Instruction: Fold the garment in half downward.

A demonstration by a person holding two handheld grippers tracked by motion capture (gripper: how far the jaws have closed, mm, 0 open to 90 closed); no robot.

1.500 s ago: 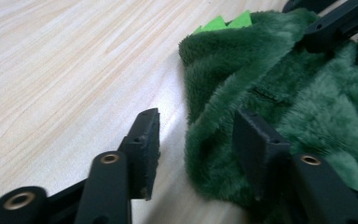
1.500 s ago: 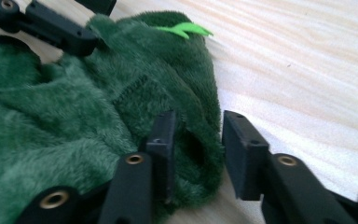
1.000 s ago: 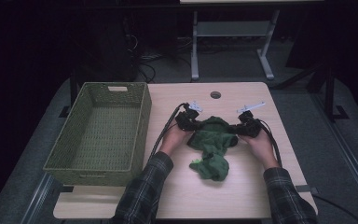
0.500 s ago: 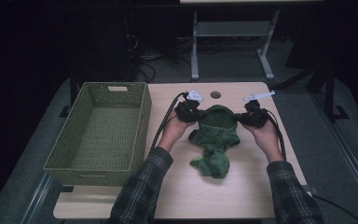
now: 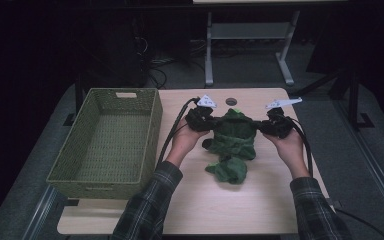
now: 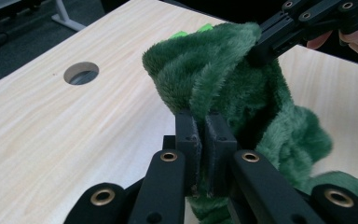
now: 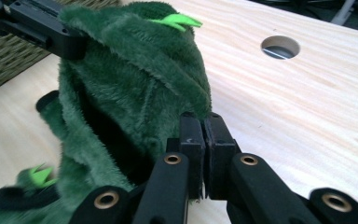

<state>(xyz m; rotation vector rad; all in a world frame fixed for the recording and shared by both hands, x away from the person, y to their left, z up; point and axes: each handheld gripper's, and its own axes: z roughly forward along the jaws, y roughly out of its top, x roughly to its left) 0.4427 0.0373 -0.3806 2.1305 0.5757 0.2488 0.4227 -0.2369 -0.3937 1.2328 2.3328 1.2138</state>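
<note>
A dark green plush garment (image 5: 234, 140) with bright green trim hangs between my two grippers above the middle of the light wood table (image 5: 220, 205); its lower end still rests bunched on the tabletop. My left gripper (image 5: 211, 121) is shut on the garment's left top edge (image 6: 200, 88). My right gripper (image 5: 261, 125) is shut on the right top edge (image 7: 168, 79). In the left gripper view my own jaws pinch the fabric (image 6: 204, 135), with the other gripper (image 6: 265, 44) clamped farther along. In the right gripper view my jaws (image 7: 203, 140) grip the plush likewise.
A green woven basket (image 5: 107, 145) stands on the table's left side, close to my left forearm. A round cable hole (image 5: 231, 101) lies at the table's far edge behind the garment. A metal stand (image 5: 250, 45) sits on the floor beyond.
Both grippers have risen and spread apart, lifting and stretching the garment's top edge off the table. The lower part has stayed on the tabletop.
</note>
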